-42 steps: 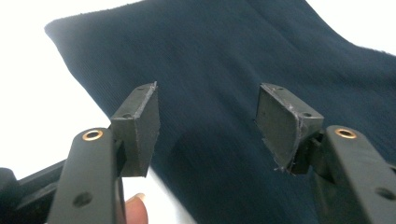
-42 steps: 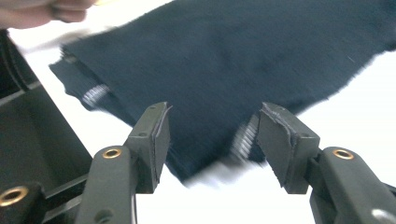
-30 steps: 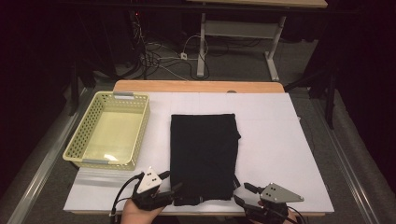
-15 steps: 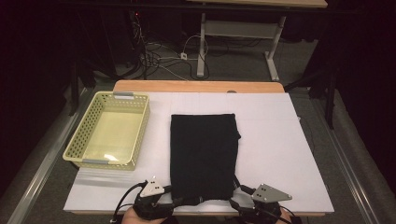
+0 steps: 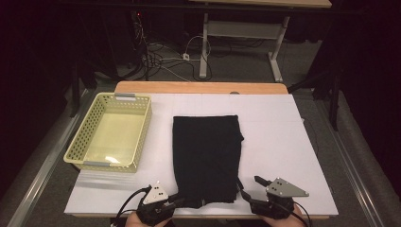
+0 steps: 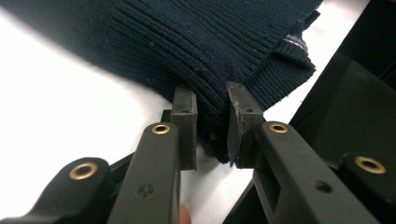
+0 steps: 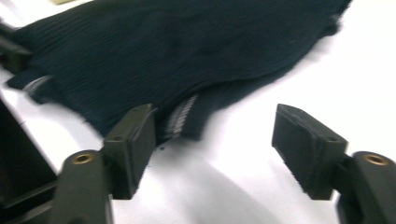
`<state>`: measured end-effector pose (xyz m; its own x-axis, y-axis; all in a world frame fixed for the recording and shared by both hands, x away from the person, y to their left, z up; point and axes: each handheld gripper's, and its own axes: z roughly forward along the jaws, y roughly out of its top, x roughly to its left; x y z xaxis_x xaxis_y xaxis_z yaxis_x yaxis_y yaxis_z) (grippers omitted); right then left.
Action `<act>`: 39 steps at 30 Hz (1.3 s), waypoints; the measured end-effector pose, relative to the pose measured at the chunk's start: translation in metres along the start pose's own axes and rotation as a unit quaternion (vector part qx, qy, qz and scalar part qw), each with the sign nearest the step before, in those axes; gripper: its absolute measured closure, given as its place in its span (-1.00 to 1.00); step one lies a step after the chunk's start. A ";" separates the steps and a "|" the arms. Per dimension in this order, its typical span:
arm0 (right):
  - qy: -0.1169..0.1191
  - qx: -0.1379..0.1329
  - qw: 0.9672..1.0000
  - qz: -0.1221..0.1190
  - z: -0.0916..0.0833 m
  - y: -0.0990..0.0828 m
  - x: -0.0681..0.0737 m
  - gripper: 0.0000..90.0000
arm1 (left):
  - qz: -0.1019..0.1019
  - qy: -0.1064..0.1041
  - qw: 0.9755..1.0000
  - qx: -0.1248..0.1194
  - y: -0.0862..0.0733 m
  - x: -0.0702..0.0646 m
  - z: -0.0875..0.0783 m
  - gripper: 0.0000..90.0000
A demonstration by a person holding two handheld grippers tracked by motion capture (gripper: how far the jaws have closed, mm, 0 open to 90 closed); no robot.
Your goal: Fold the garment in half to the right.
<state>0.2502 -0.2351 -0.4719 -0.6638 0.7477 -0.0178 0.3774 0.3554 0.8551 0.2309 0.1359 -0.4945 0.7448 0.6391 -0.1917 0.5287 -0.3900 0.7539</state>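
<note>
Black knitted cloth (image 5: 207, 158) lies folded flat on the white table (image 5: 279, 137), just right of the yellow basket (image 5: 111, 135). At the cloth's near left corner, the left gripper (image 6: 211, 122) has just been closing and now pinches the cloth's edge. At its near right corner, the right gripper (image 7: 212, 140) has been opening, its jaws wide with nothing held.

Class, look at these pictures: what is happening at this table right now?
A person works on a folded black knit garment lying on the white table, a gripper in each hand. The left gripper has just been closing and its fingers pinch the garment's near edge. The right gripper has been opening; its fingers stand wide, beside the near right corner. A yellow basket sits left.
</note>
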 end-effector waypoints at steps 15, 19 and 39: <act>-0.018 -0.020 0.999 0.021 0.013 0.013 -0.028 -0.77 | -0.029 0.036 0.999 -0.019 -0.015 0.019 -0.031 0.68; -0.025 -0.026 0.999 0.022 0.016 0.017 -0.030 -0.86 | -0.034 0.063 0.997 -0.019 -0.023 0.029 -0.044 0.67; -0.051 -0.042 0.998 0.022 0.019 0.019 -0.034 -1.00 | -0.055 0.077 0.994 -0.062 -0.030 0.046 -0.064 0.18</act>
<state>0.2923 -0.2433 -0.4654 -0.5775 0.8159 -0.0290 0.3462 0.2769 0.8964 0.2227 0.2195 -0.4859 0.6096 0.7705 -0.1866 0.5423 -0.2336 0.8071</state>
